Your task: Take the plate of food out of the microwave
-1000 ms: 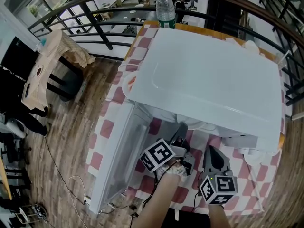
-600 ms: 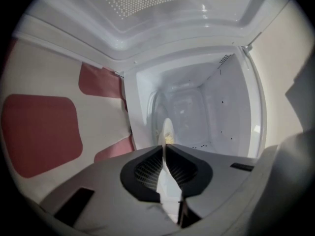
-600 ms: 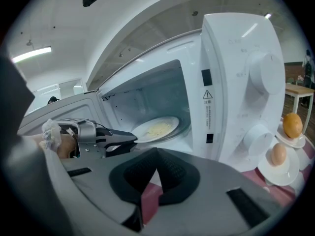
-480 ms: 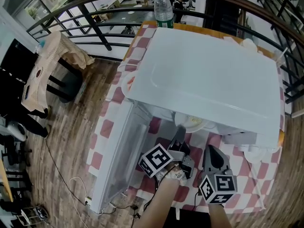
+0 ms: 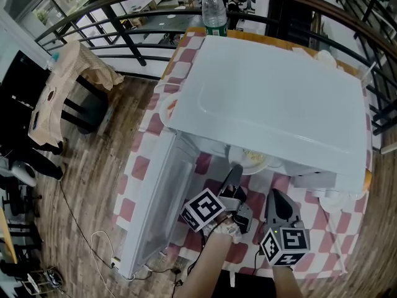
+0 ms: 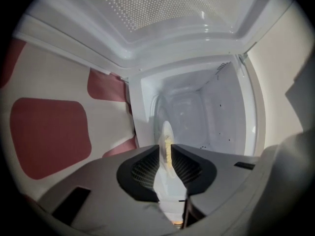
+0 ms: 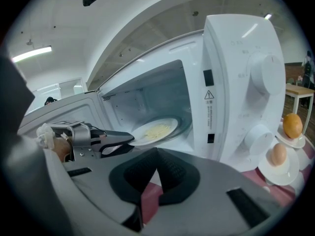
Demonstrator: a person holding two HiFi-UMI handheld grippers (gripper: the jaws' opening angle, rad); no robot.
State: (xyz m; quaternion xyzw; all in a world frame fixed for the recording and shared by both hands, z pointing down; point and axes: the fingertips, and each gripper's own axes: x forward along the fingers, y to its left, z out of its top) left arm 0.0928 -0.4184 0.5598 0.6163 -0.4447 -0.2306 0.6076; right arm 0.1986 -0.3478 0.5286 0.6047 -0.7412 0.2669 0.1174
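Note:
The white microwave stands on a checked table with its door swung open to the left. A white plate of pale food pokes out of the cavity's mouth; it lies at the front of the cavity. My left gripper reaches its rim. In the left gripper view the plate is edge-on between the left gripper jaws, which have just been opening and stand slightly apart around the rim. My right gripper waits beside it, shut and empty.
A water bottle stands behind the microwave. To the right of its control panel, small dishes hold an orange and an egg. A cloth-draped chair is on the wooden floor to the left, with a railing behind it.
The plate has come forward from under the microwave's top and now shows at the opening. The left gripper drew back a little with it. The right gripper stayed put.

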